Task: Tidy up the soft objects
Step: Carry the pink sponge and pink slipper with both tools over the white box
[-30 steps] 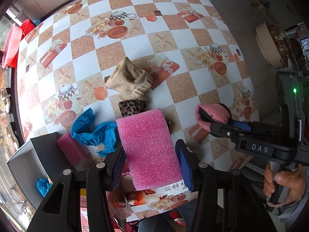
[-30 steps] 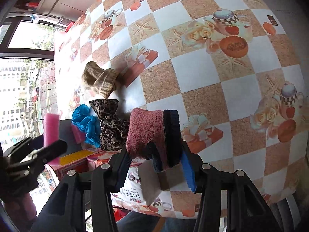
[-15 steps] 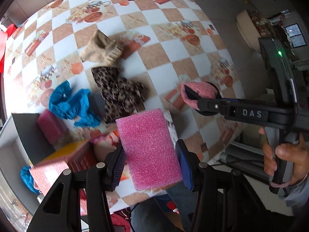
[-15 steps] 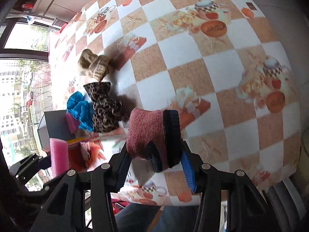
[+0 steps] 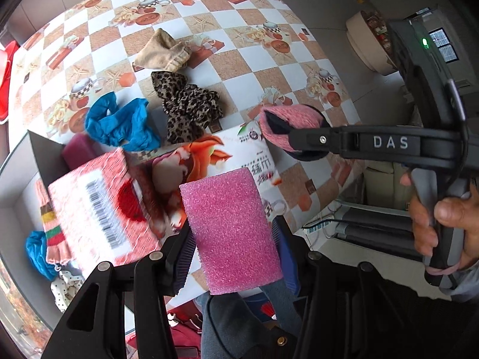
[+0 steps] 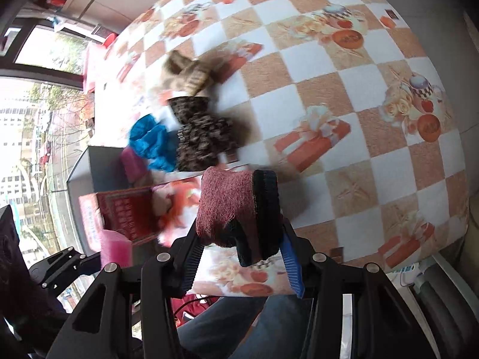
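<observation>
My left gripper point(image 5: 233, 248) is shut on a pink sponge point(image 5: 230, 227), held above the table's near edge; it also shows in the right wrist view point(image 6: 116, 246). My right gripper point(image 6: 239, 254) is shut on a rolled pink and black sock point(image 6: 236, 206), which also shows in the left wrist view point(image 5: 292, 128). On the checkered table lie a tan sock point(image 5: 163, 52), a leopard-print cloth point(image 5: 187, 106), a blue cloth point(image 5: 119, 122) and a magenta block point(image 5: 79, 151).
A red printed carton point(image 5: 98, 209) stands at the table's near left, beside a grey box point(image 5: 21, 191) holding a striped sock point(image 5: 52, 233) and a blue cloth point(image 5: 36, 251). A floral pack point(image 5: 227, 152) lies by the carton. The table edge drops off at right.
Both grippers have pulled back and risen from the table with their loads. The left view has swung left, so the red carton and the grey box's inside show now.
</observation>
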The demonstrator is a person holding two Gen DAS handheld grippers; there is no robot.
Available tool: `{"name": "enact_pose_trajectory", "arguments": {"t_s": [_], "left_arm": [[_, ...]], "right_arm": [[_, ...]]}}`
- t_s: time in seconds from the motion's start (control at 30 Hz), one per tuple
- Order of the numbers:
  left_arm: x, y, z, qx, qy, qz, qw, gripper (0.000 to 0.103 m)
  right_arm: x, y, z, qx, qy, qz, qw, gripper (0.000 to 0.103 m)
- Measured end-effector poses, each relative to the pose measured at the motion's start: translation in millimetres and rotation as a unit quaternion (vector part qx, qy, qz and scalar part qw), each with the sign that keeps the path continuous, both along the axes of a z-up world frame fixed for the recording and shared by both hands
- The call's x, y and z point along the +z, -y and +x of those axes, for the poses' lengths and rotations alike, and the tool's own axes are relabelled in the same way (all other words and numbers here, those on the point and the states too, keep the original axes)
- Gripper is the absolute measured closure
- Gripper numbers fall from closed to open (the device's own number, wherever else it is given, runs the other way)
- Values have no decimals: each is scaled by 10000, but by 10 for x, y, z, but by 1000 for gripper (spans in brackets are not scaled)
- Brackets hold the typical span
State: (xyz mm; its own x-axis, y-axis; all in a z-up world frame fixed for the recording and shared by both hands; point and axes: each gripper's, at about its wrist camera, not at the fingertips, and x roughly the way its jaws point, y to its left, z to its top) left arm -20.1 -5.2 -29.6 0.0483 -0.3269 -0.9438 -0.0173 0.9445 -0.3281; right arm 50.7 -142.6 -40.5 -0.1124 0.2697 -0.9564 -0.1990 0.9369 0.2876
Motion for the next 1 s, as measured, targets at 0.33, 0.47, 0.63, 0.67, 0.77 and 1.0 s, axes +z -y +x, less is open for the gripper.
{"name": "enact_pose_trajectory", "arguments": {"t_s": [0.33,0.47,0.63,0.67,0.77,1.0], "left_arm": [[172,-333,-417,221,295,-119,9993,49],[247,-491,-560,407,408,-112,9983,49],[306,-687,-773,654,488,-47,9967,49],[311,-729,-817,732,502,-48,9960,49],[318,-873,-943,1004,534,-44,9935,49],[259,-1241,-1221,1784,546,-46,9824,49]], "right_arm": [[261,-599,-270,553,267,91,9981,52],[439,-825,-337,780,441,171,9958,52],[601,-1109,-435,1121,612,219,9916,52],[620,-1168,-459,1189,630,227,9906,52],[658,-1319,-530,1377,652,224,9881,52],[700,-1664,-733,1900,690,143,9792,52]]}}
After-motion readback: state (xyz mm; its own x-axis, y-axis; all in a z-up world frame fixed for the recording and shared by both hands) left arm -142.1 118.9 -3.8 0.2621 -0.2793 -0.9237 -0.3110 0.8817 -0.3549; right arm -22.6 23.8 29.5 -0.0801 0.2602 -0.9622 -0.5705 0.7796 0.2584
